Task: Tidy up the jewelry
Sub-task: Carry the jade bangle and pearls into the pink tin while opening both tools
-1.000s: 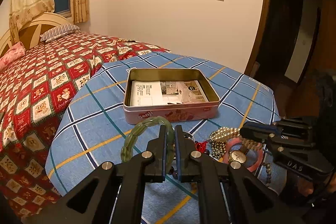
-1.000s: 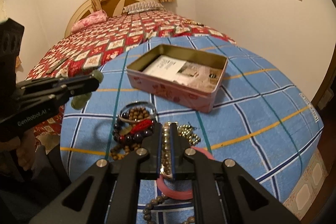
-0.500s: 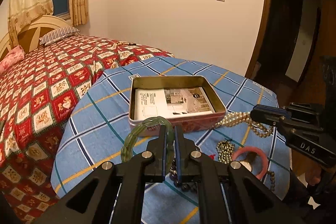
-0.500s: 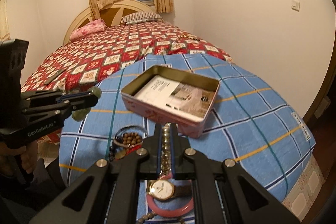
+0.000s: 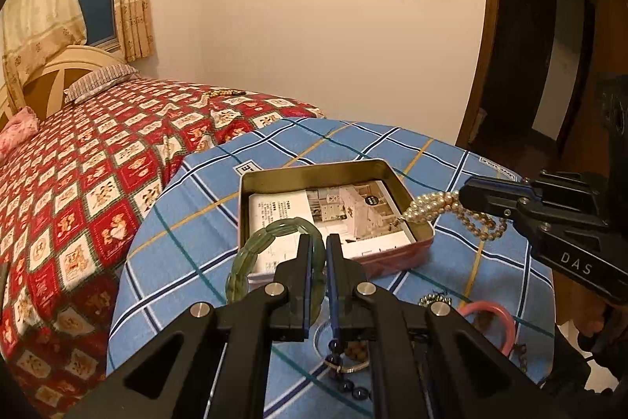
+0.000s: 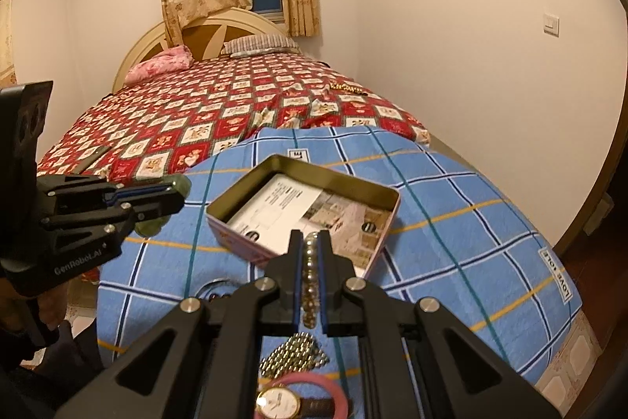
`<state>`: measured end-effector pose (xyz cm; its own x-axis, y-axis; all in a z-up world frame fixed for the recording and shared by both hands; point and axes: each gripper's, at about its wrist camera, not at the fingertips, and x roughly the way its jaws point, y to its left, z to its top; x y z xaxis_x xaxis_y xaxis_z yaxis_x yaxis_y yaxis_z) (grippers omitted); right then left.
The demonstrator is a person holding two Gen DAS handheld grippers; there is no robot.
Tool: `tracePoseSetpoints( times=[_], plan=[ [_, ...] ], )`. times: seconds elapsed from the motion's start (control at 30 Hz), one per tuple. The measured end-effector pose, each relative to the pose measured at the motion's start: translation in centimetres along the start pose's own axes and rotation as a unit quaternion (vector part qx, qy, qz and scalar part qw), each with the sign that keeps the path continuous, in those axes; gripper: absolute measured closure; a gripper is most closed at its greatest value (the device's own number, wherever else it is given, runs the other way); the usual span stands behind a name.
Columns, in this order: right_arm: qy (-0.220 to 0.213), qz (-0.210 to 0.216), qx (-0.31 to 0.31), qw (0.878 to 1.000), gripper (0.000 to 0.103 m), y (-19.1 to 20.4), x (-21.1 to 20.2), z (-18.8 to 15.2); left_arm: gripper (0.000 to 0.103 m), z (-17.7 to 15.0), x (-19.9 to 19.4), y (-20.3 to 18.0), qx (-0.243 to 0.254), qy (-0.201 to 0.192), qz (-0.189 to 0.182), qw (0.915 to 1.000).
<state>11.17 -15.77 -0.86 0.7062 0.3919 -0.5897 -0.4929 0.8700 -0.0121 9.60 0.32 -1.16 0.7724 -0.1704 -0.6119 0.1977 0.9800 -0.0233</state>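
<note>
Now lifted clear of the pile: pearls (image 5: 451, 211) pinched in the right claw (image 6: 312, 275), dangling just past its tips over the tin's (image 5: 416, 222) near right corner, no longer down among the heap as a second ago. Green bangle (image 5: 271, 254) clenched in the left claw (image 5: 318, 262), carried forward to hang above the tin's near edge, ahead of and left of the tips. Both pieces brought from the pile to the tin within the last second; judged ready for dropping in, neither released yet. Below and behind the claws, left on the tabletop (image 6: 451, 207): pink bangle (image 5: 498, 317), watch (image 6: 278, 401), metal chain (image 6: 294, 356), dark beads (image 5: 345, 379). Bed (image 5: 98, 163) beyond, off left.
</note>
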Motion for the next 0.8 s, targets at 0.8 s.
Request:
tracePoseSetpoints(
  times=[0.8],
  plan=[
    [0.036, -0.040, 0.010, 0.998, 0.095, -3.6, 9.5, 2.9, 0.097, 3.9, 10.3, 0.3, 0.036, 0.048, 0.019, 0.9980]
  ],
)
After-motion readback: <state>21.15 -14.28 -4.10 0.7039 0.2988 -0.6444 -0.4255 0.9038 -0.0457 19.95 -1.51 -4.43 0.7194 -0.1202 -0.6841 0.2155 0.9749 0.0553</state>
